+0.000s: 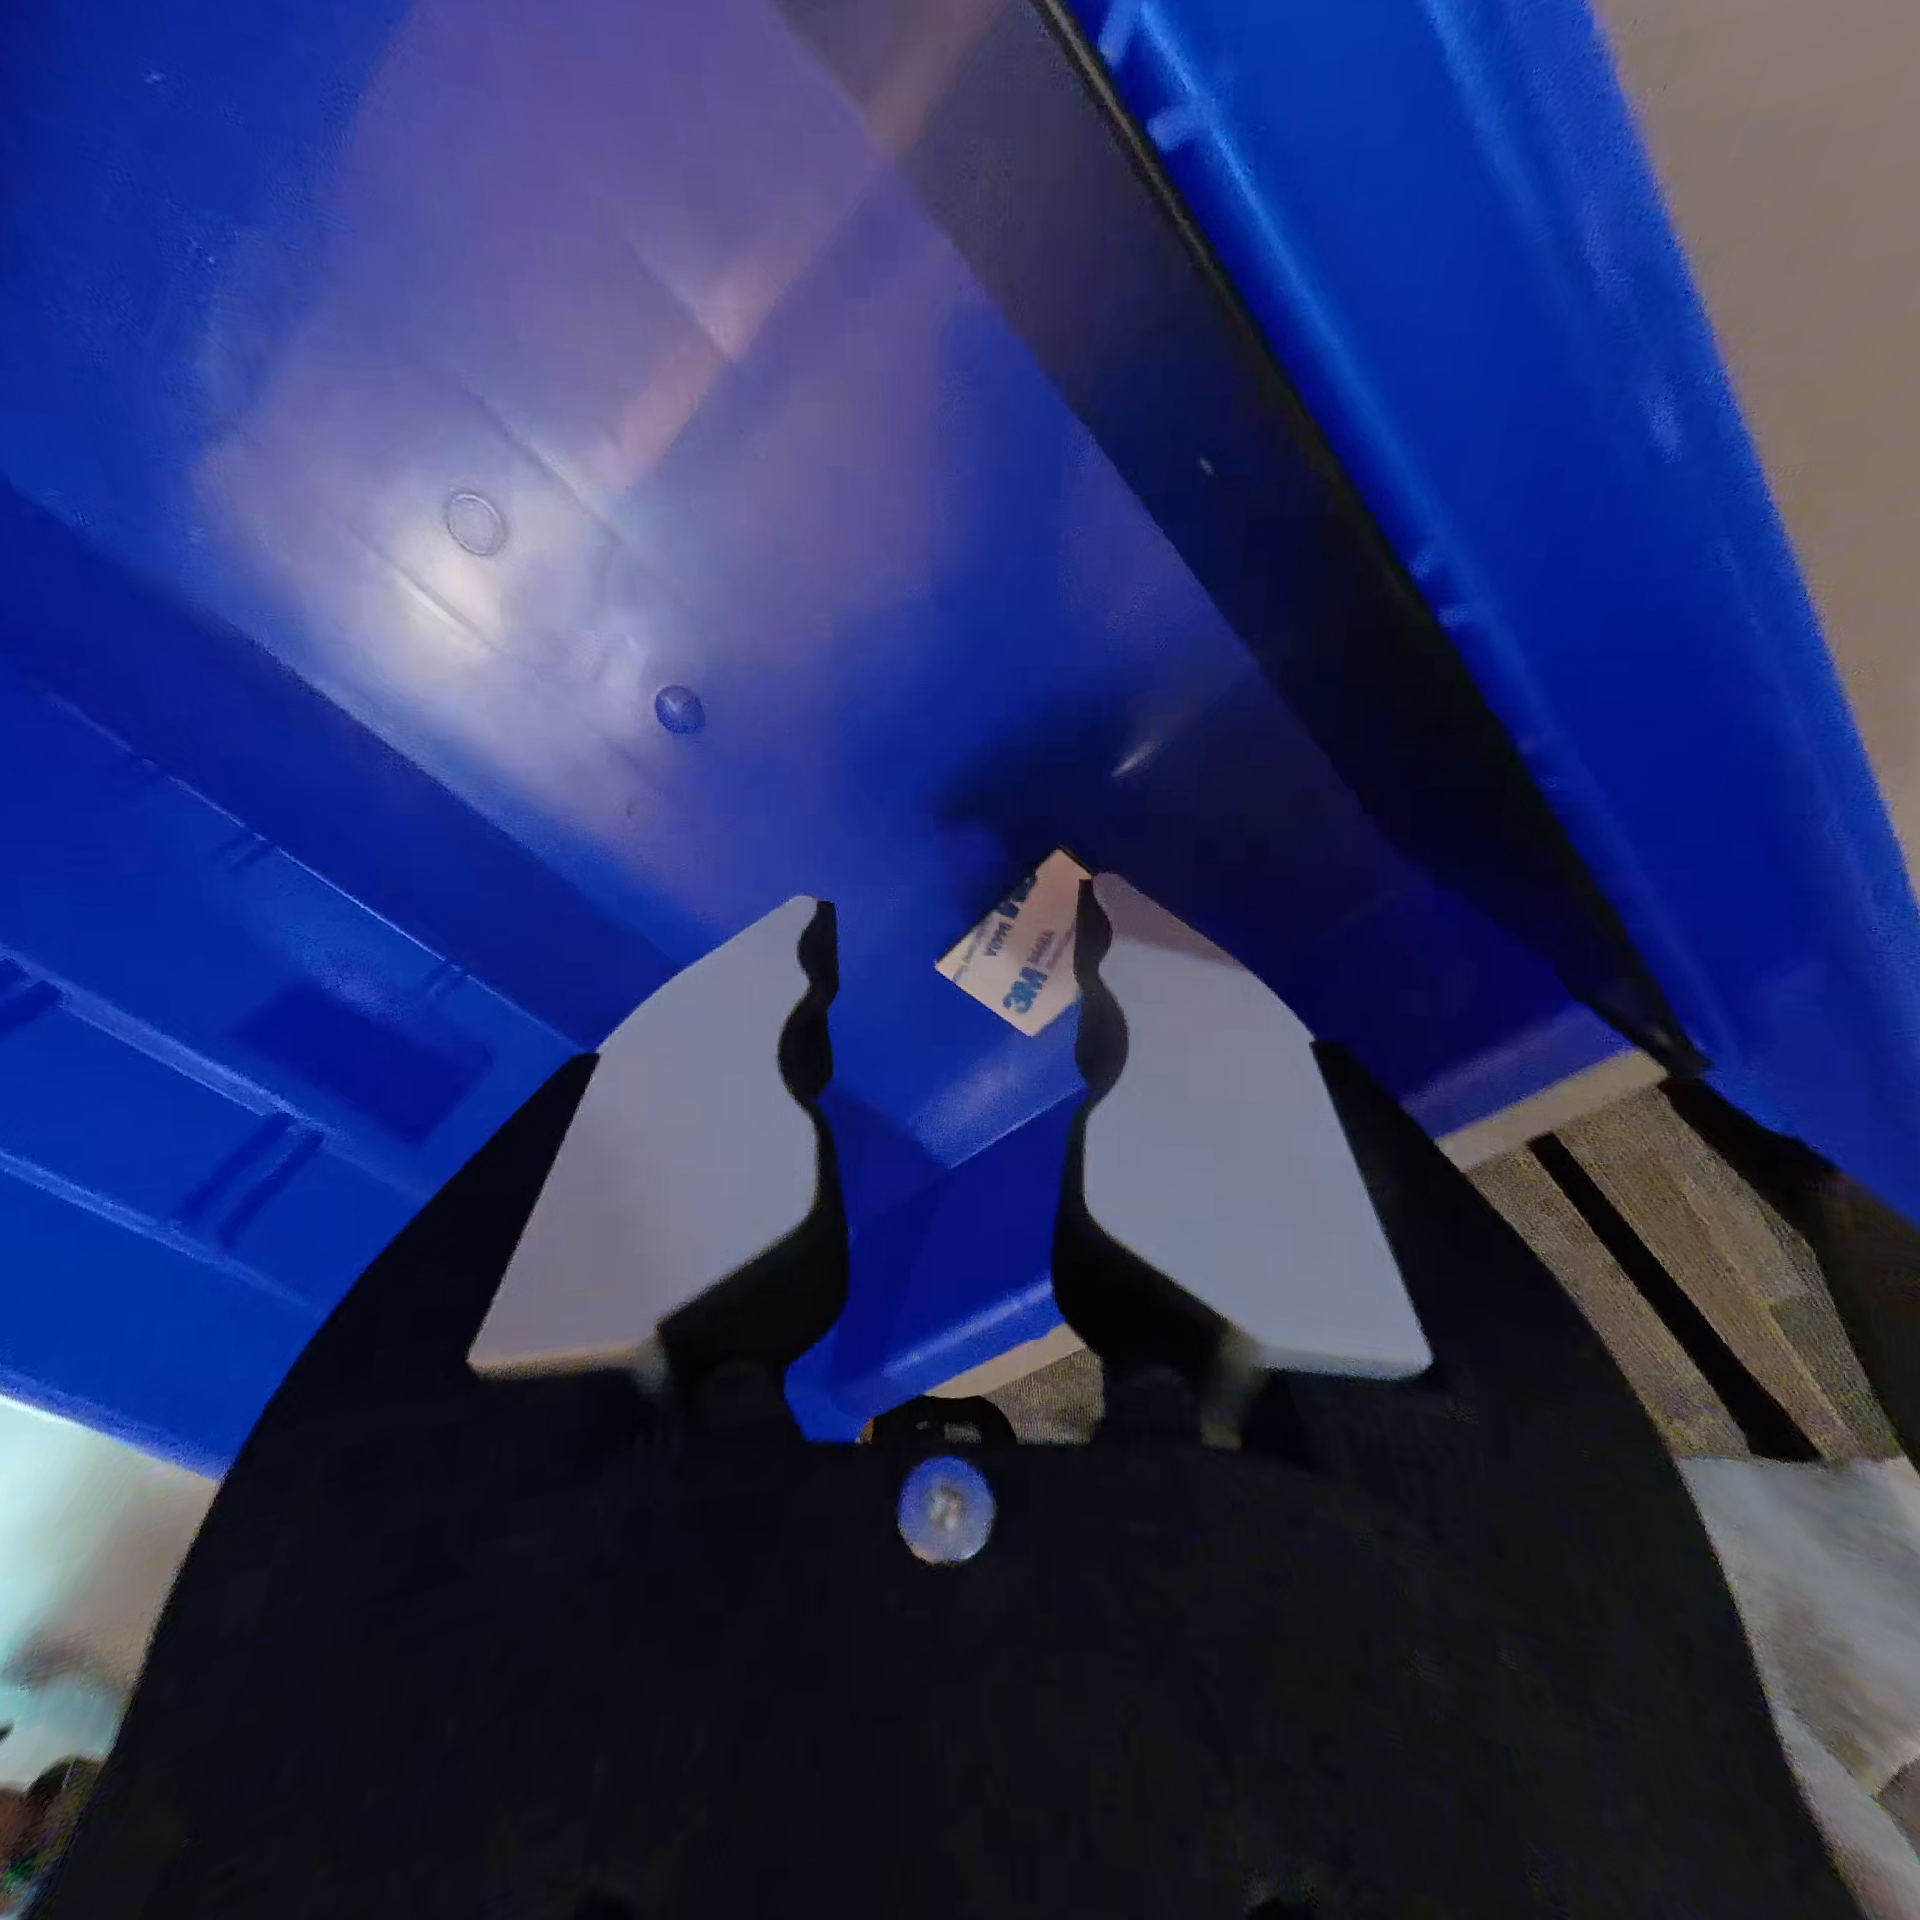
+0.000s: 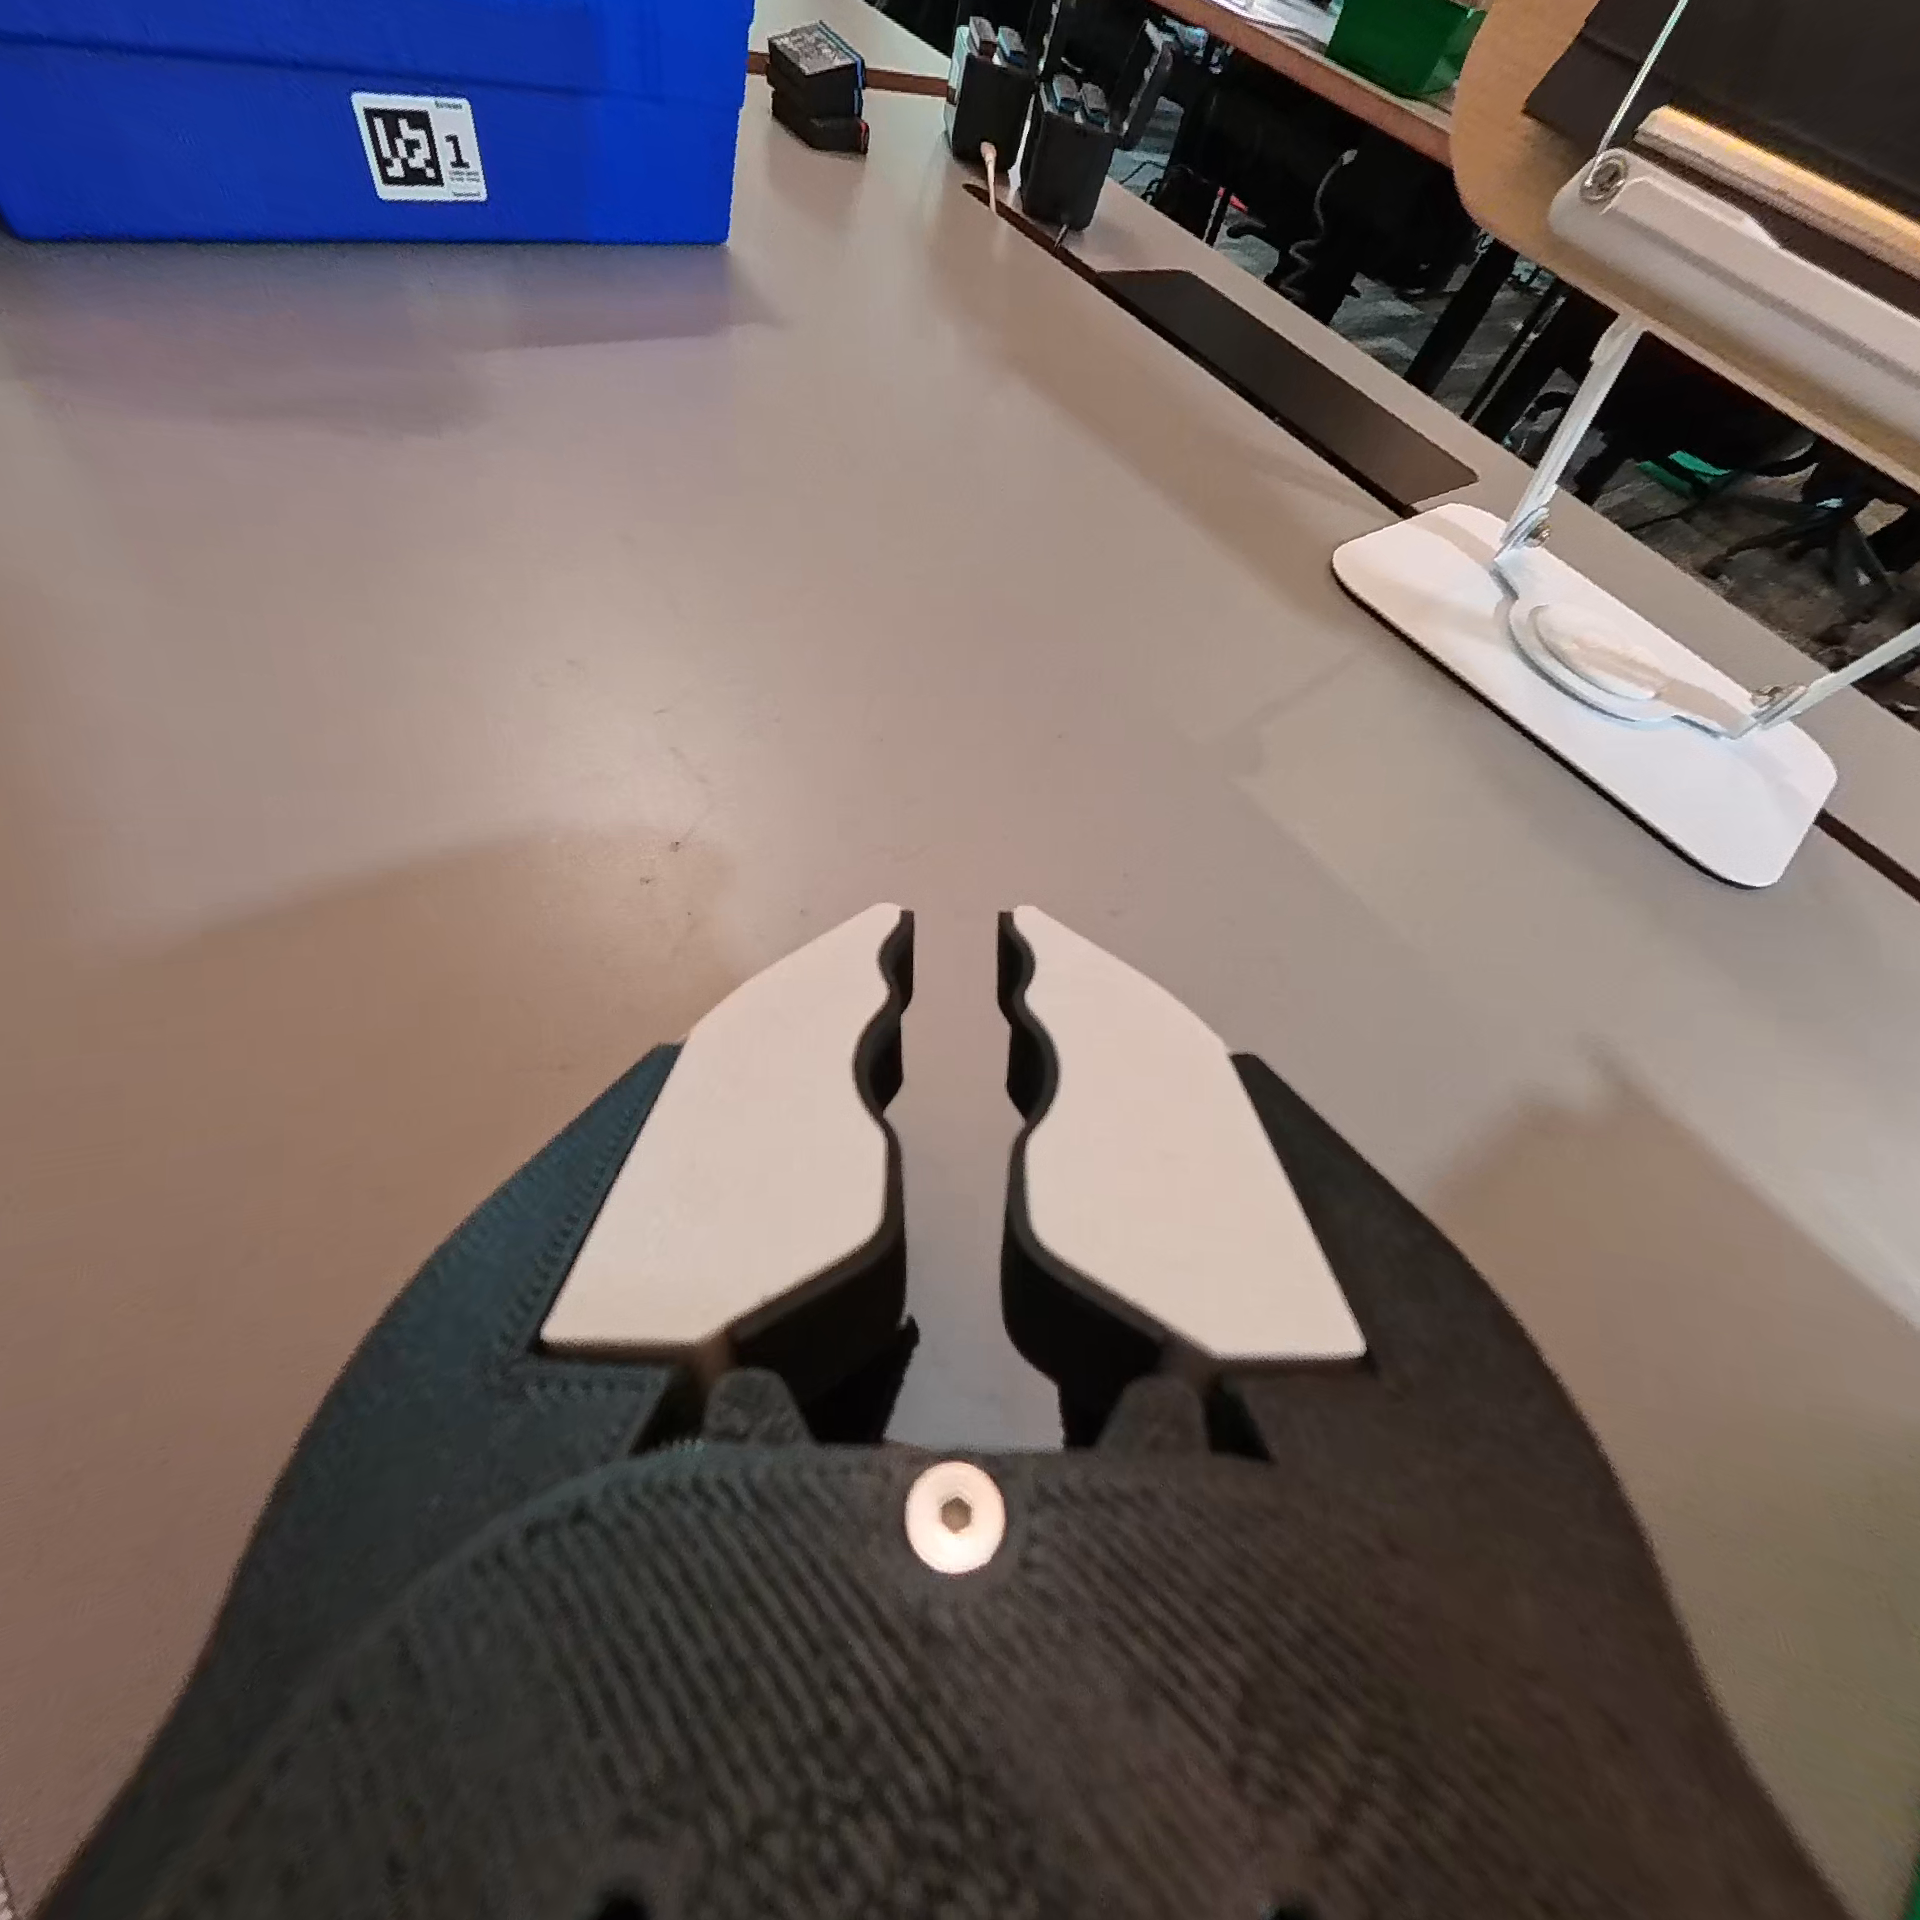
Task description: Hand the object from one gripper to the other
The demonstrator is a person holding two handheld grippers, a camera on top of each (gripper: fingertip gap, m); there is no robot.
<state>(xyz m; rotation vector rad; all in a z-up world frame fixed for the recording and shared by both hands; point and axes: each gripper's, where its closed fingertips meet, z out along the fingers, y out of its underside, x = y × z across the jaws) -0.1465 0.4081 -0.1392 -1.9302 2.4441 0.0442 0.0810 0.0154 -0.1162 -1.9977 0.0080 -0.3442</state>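
Note:
In the left wrist view a small white square pad (image 1: pixel 1003 951) with blue print lies on the floor of a blue plastic bin (image 1: pixel 623 520). My left gripper (image 1: pixel 956 894) is open over the bin's near corner, jaws well apart. The pad sits between the fingertips, against the right fingertip (image 1: pixel 1117 935), which hides its right edge. The left fingertip is clear of it. In the right wrist view my right gripper (image 2: pixel 956 914) is empty, its jaws a narrow gap apart, and hovers low over the beige table (image 2: pixel 727 623).
A blue bin with a black-and-white tag (image 2: pixel 364 125) stands at the table's far left. A white lamp base (image 2: pixel 1600 696) stands at the right. Black chargers (image 2: pixel 1039 125) stand at the back, near a dark slot (image 2: pixel 1288 384). Carpet (image 1: pixel 1662 1247) shows beyond the bin's corner. About 45 cm separates my left fingertips from my right.

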